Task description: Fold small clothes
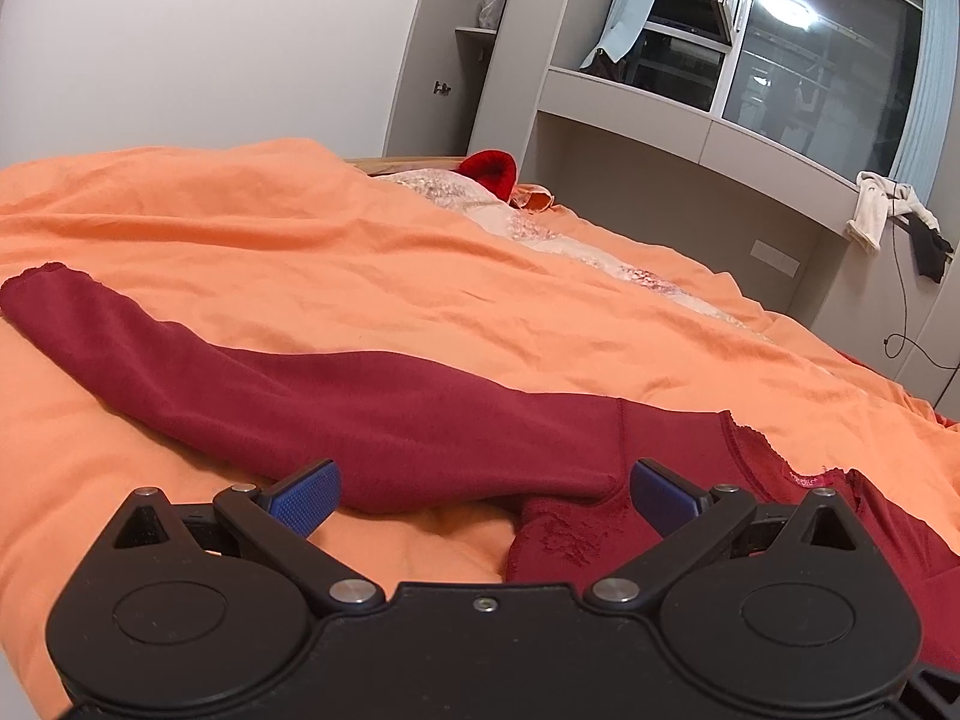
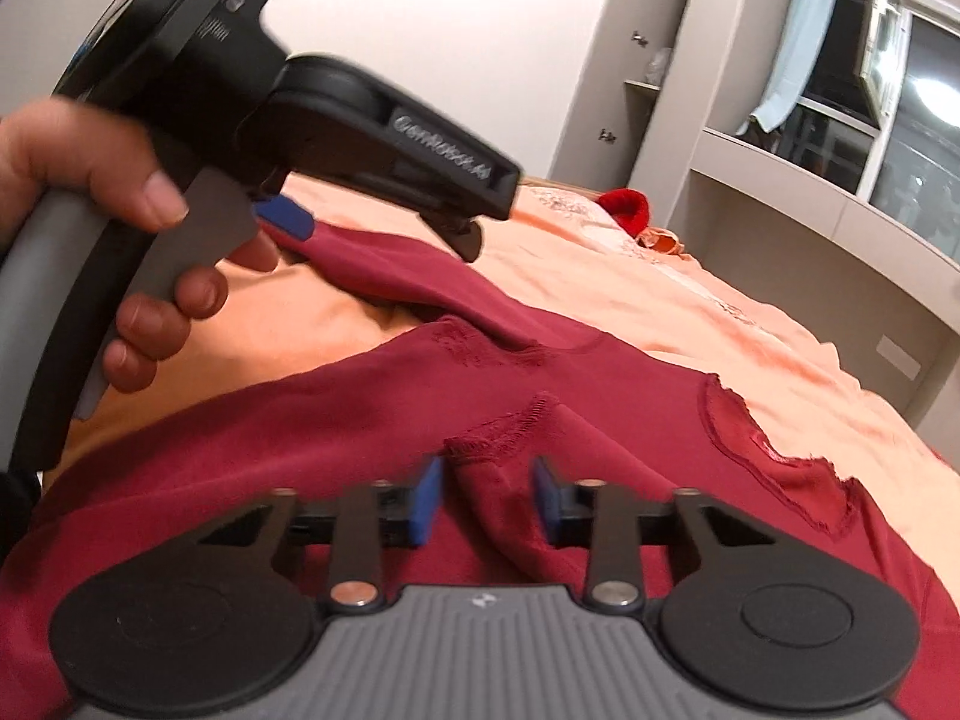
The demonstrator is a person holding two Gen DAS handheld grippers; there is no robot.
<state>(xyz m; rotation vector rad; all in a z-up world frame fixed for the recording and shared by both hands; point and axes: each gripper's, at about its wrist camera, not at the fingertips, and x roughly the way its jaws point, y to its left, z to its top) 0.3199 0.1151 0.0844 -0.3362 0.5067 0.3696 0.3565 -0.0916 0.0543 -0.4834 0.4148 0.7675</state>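
Observation:
A dark red long-sleeved top (image 1: pixel 360 402) lies on the orange bedsheet (image 1: pixel 240 228). One sleeve stretches out to the left, and the lace neckline (image 1: pixel 756 450) is at the right. My left gripper (image 1: pixel 483 498) stands open low over the shoulder end of that sleeve, a blue pad on each side. In the right wrist view the top (image 2: pixel 600 396) fills the foreground. A hand (image 2: pixel 150 276) holds the left gripper (image 2: pixel 378 234) at upper left. My right gripper (image 2: pixel 487 501) is shut on the bunched cuff (image 2: pixel 486 480) of the other sleeve, over the top's body.
A red knitted item (image 1: pixel 489 171) and a cream patterned blanket (image 1: pixel 540 228) lie at the far end of the bed. A ledge under the window carries draped cloths (image 1: pixel 870 210), and a black cable (image 1: pixel 900 342) hangs below. Grey cabinets (image 1: pixel 432 60) stand behind the bed.

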